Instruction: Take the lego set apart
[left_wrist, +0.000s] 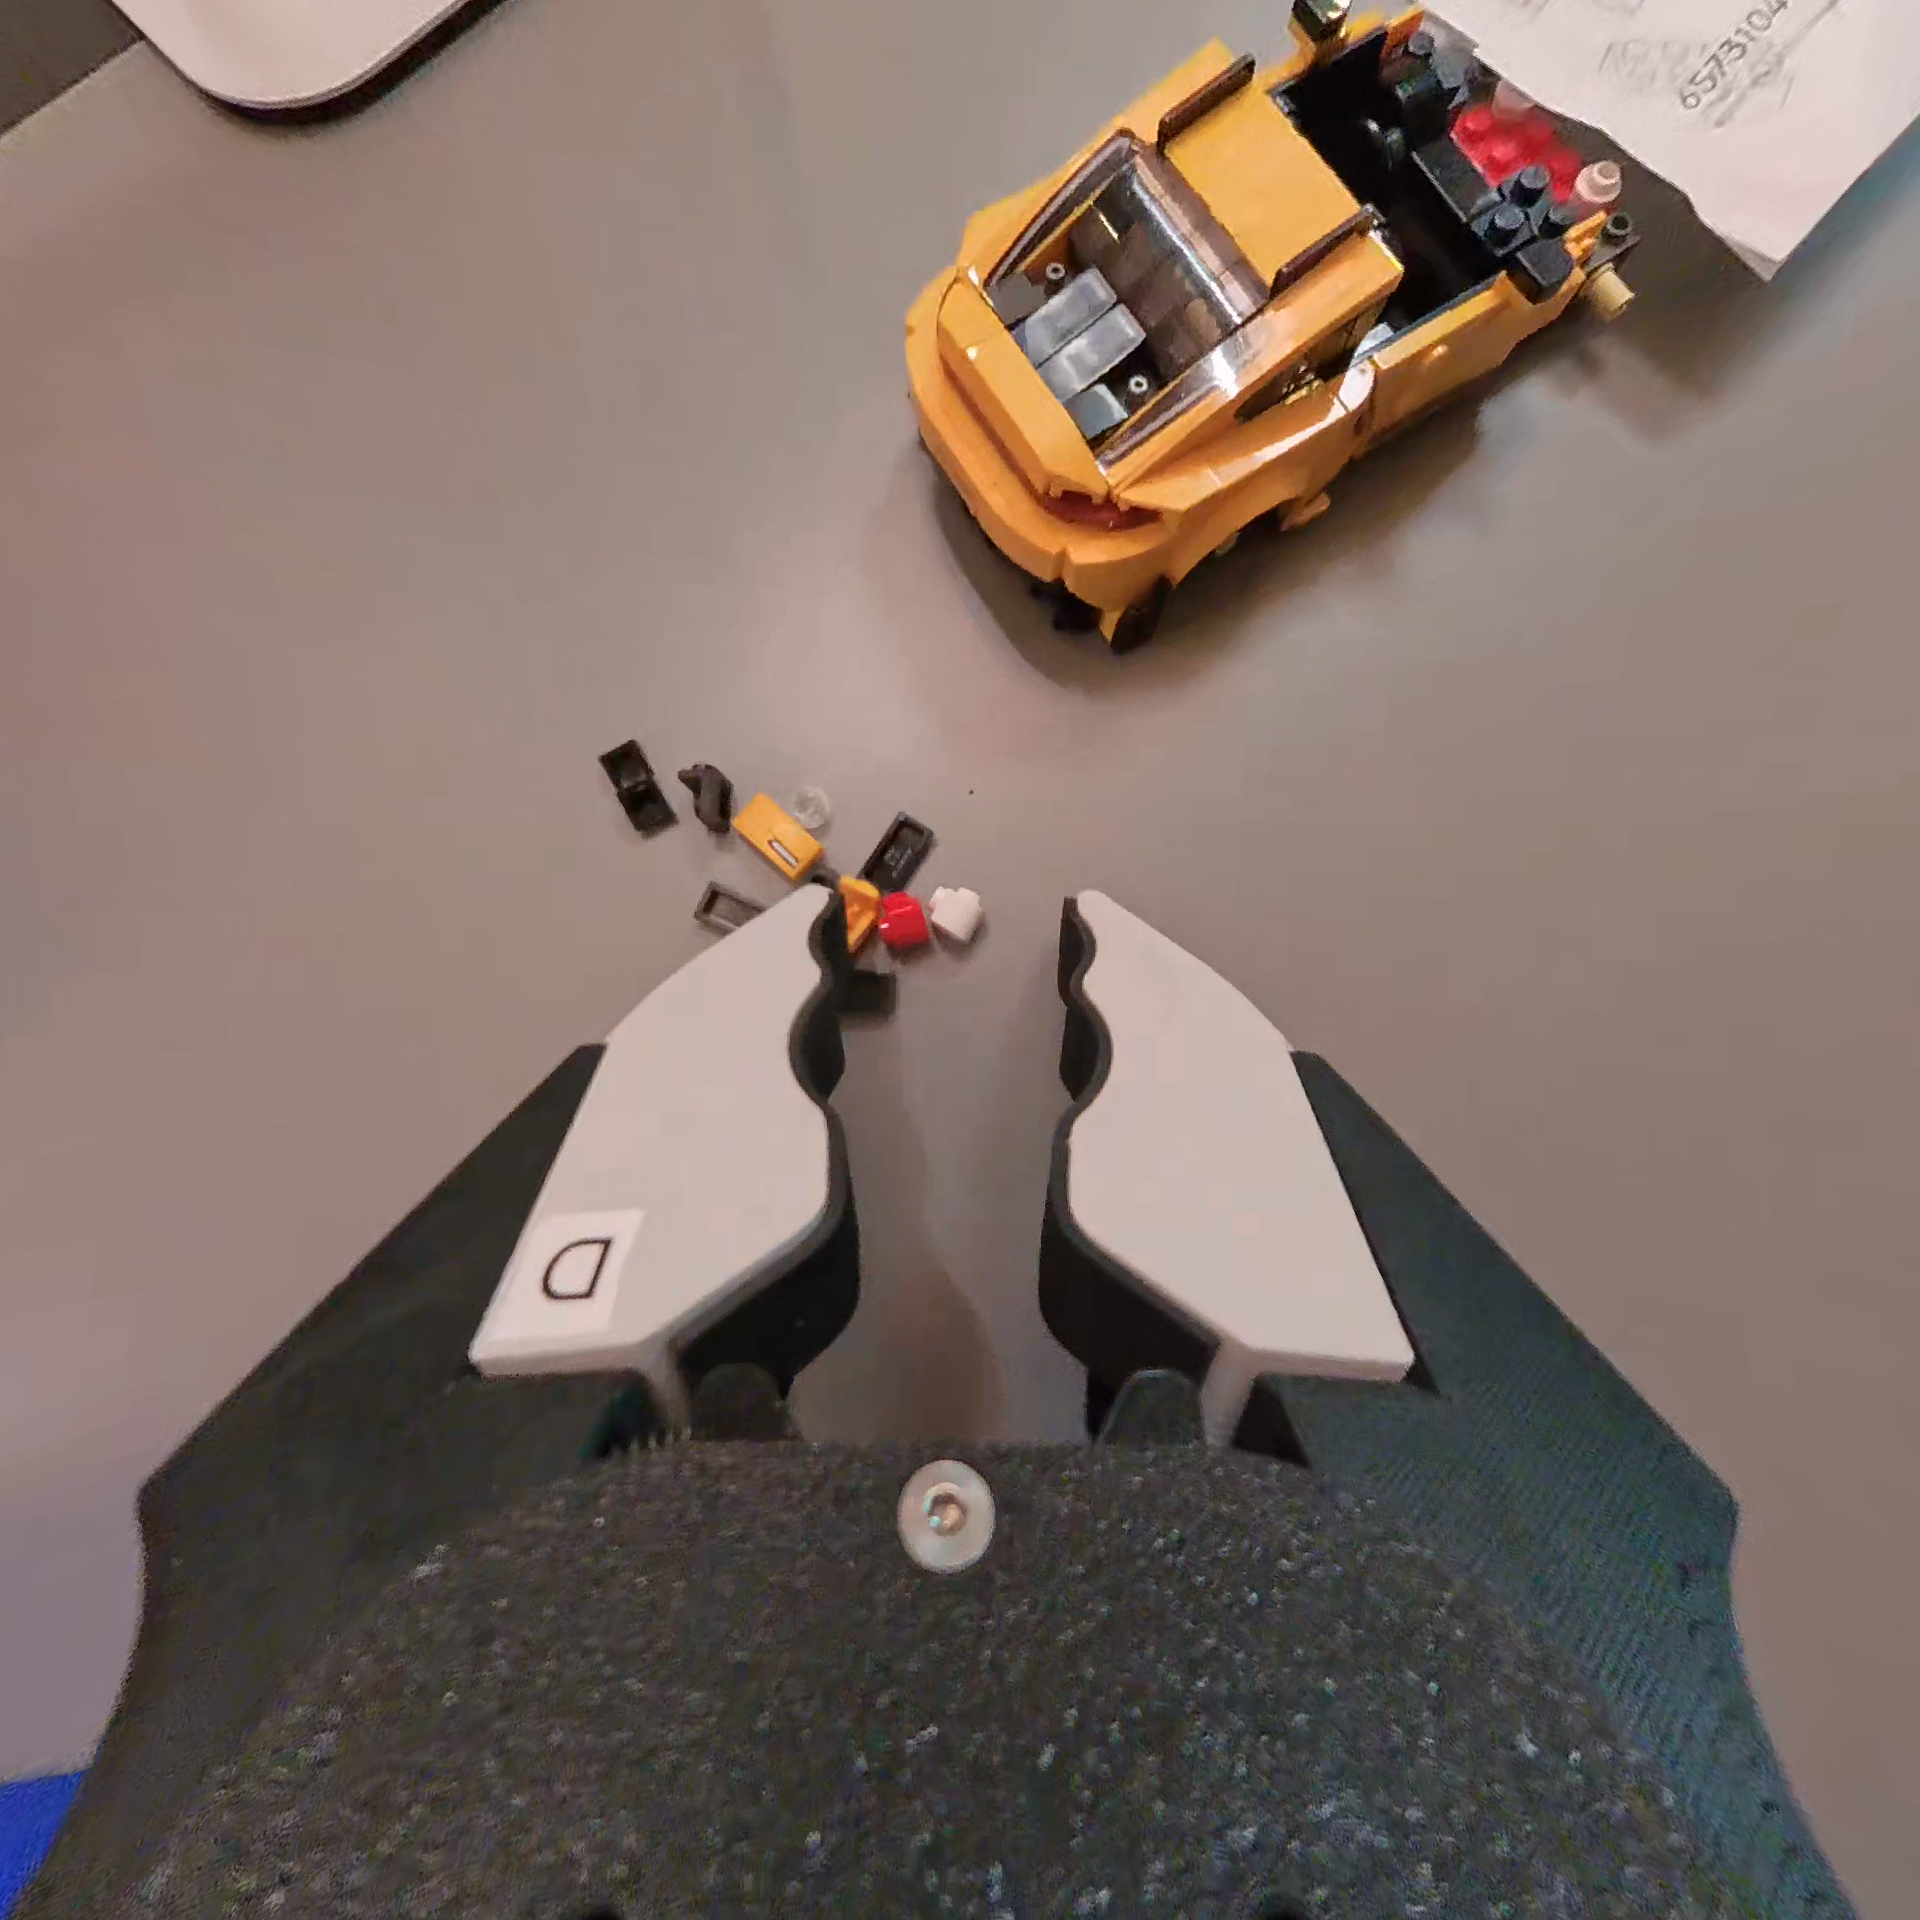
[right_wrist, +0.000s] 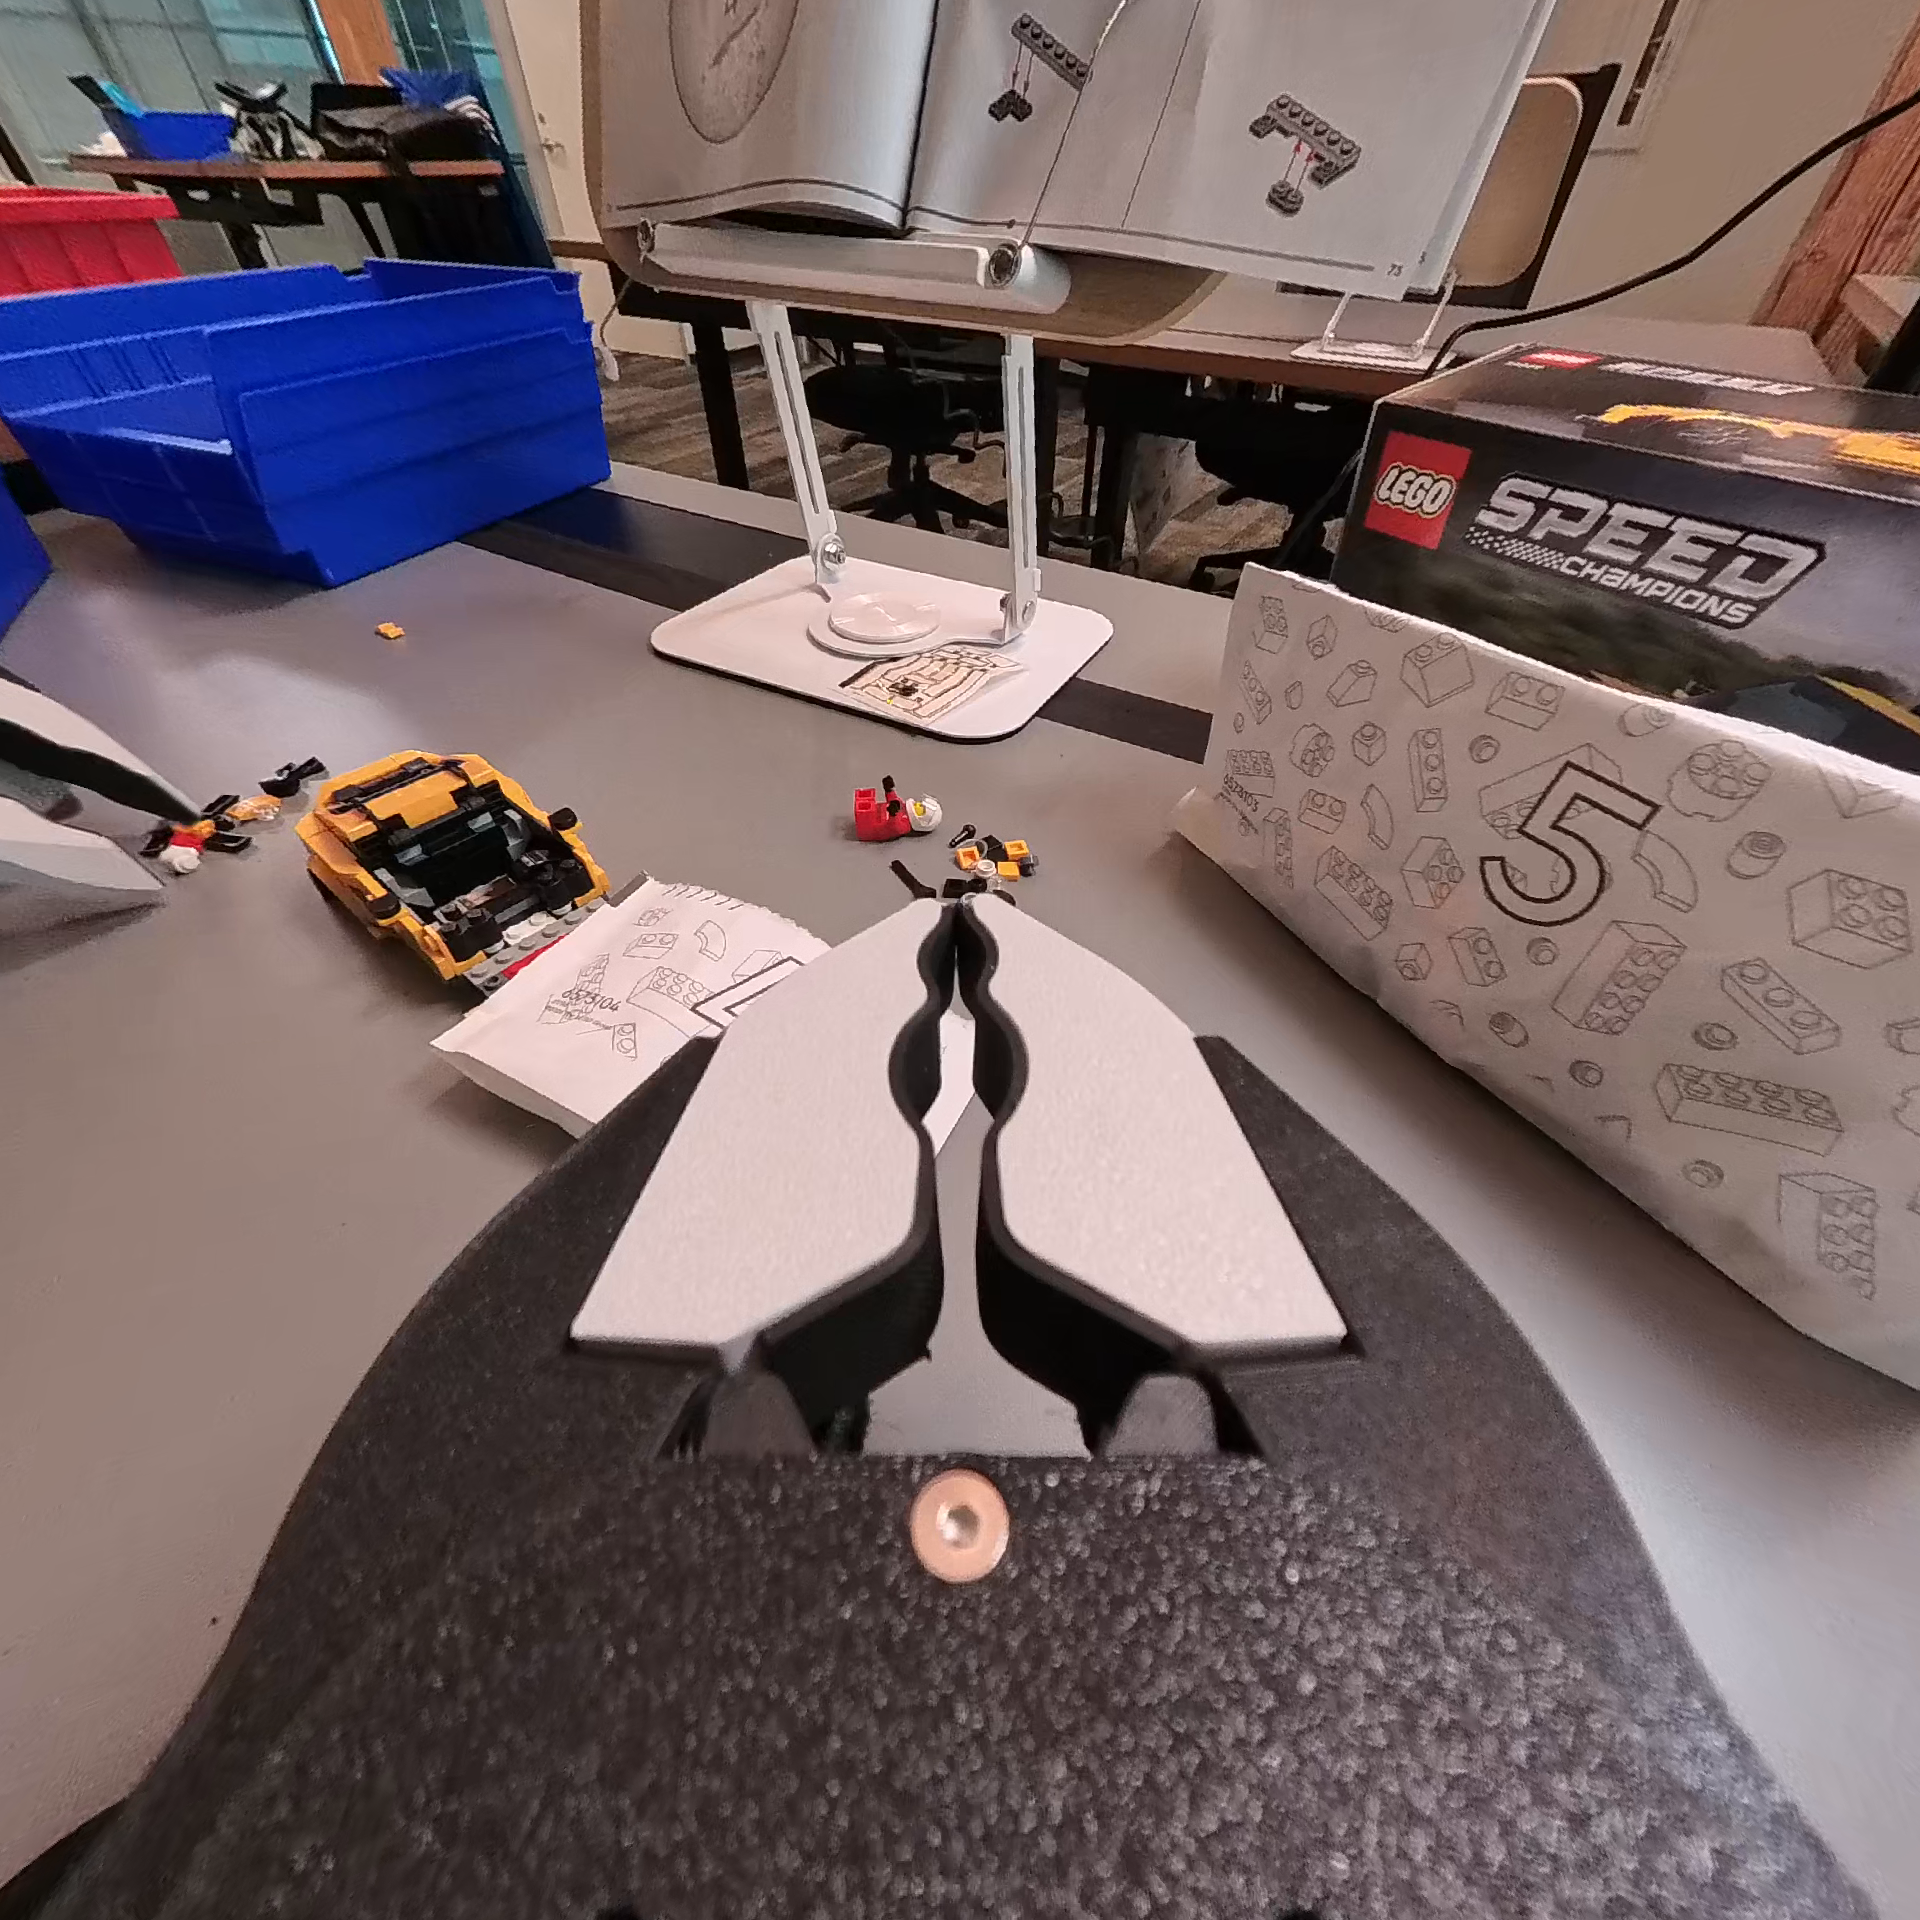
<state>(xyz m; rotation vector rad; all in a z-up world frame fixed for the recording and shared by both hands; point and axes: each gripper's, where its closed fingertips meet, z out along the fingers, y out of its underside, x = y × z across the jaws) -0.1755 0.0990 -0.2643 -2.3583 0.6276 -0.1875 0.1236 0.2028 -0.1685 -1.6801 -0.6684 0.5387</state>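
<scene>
Yellow-and-black brick-built lego car (left_wrist: 1236, 343), roof and rear panels already off, sits on the matte grey table (left_wrist: 312, 520), ahead and to the right of the left tongs (left_wrist: 945, 925). These tongs hang spread above a small heap of loose black, orange, red and white pieces (left_wrist: 821, 862) and grip nothing; the left tip overlaps the heap's near edge. The right tongs (right_wrist: 961, 920) are pressed together with no clear object between the tips, near a second scatter of small orange and black pieces (right_wrist: 987, 862) and a toppled red minifigure (right_wrist: 894, 812).

Judged step: return to the car for the next part. Done well, one pair of tongs would brace the low chassis against the table while the other pinches a single exposed element, such as a black studded brick at the open rear, and lifts it straight off its studs; twisting risks dragging the car across the smooth table. Detached parts belong on a heap, well clear of the white printed paper bag (right_wrist: 623, 997) whose edge touches the car.

Hard to make out: the car's wheels and underside, and whatever the left tip covers in the heap. A glint at the right tips may be a tiny piece; I cannot tell.
</scene>
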